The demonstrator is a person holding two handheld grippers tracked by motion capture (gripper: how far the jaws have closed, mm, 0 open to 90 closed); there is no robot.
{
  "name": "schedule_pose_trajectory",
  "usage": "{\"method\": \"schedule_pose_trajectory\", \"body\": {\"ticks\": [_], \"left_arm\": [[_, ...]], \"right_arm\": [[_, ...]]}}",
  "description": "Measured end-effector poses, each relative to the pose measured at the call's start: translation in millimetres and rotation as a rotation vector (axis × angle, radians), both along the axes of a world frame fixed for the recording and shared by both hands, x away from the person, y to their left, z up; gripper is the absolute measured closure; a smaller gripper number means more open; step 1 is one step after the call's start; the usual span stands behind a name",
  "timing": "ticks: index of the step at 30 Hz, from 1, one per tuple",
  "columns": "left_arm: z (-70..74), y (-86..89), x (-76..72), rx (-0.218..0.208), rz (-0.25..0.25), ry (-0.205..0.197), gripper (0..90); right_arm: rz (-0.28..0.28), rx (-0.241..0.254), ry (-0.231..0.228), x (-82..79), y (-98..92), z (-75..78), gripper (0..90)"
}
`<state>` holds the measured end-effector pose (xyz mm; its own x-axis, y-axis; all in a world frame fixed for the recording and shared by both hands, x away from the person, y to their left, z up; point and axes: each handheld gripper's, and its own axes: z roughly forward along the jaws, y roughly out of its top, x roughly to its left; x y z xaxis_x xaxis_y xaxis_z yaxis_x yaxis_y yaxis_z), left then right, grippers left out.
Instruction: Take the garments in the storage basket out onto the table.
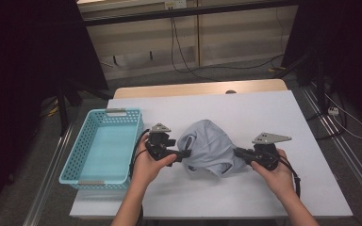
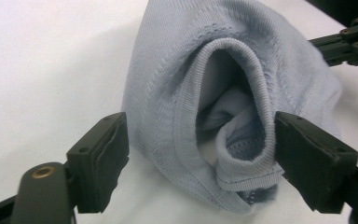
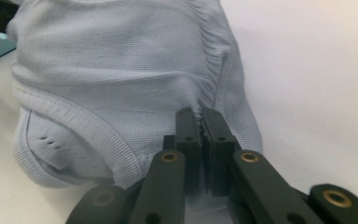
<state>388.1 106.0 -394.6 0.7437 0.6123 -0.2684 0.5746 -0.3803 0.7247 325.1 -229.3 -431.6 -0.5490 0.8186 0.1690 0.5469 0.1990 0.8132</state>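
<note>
A crumpled pale blue knit garment [image 1: 209,146] lies in the middle of the white table. My left gripper [image 1: 186,154] is at its left side. In the left gripper view the jaws stand open on either side of the garment's [image 2: 168,93] ribbed opening, left gripper [image 2: 200,144], with the cloth between the pads but not pinched. My right gripper [image 1: 238,151] is at the garment's right edge. In the right gripper view the garment [image 3: 121,70] has a fold of its fabric pinched in the right gripper [image 3: 203,116], whose jaws are shut together on it.
A light blue plastic basket [image 1: 70,165] with nothing in it sits at the table's left edge, close to my left hand. The white table cover [image 1: 264,117] has free room behind and to the right of the garment. Cables lie on the floor beyond the table.
</note>
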Motion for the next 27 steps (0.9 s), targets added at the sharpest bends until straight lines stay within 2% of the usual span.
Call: {"method": "schedule_pose_trajectory", "body": {"ticks": [3,8,12,27], "left_arm": [[2.6,0.9,-1.3,-0.005,-0.012,0.002,18.2],[0.5,4.3,-0.2,0.001,0.005,-0.001,17.7],[-2.1,6.4,1.2,0.015,0.018,0.0,17.8],[-23.0,-0.3,0.1,0.064,-0.008,0.062,20.0]], "right_arm": [[-0.02,-0.001,-0.001,0.0,-3.4,-0.3,86.4],[-0.043,0.008,0.01,0.3,-9.7,-2.8,86.3],[-0.053,-0.005,0.015,-1.1,-12.2,-4.6,86.3],[-0.062,0.023,0.028,-4.7,-20.2,-7.1,85.8]]}}
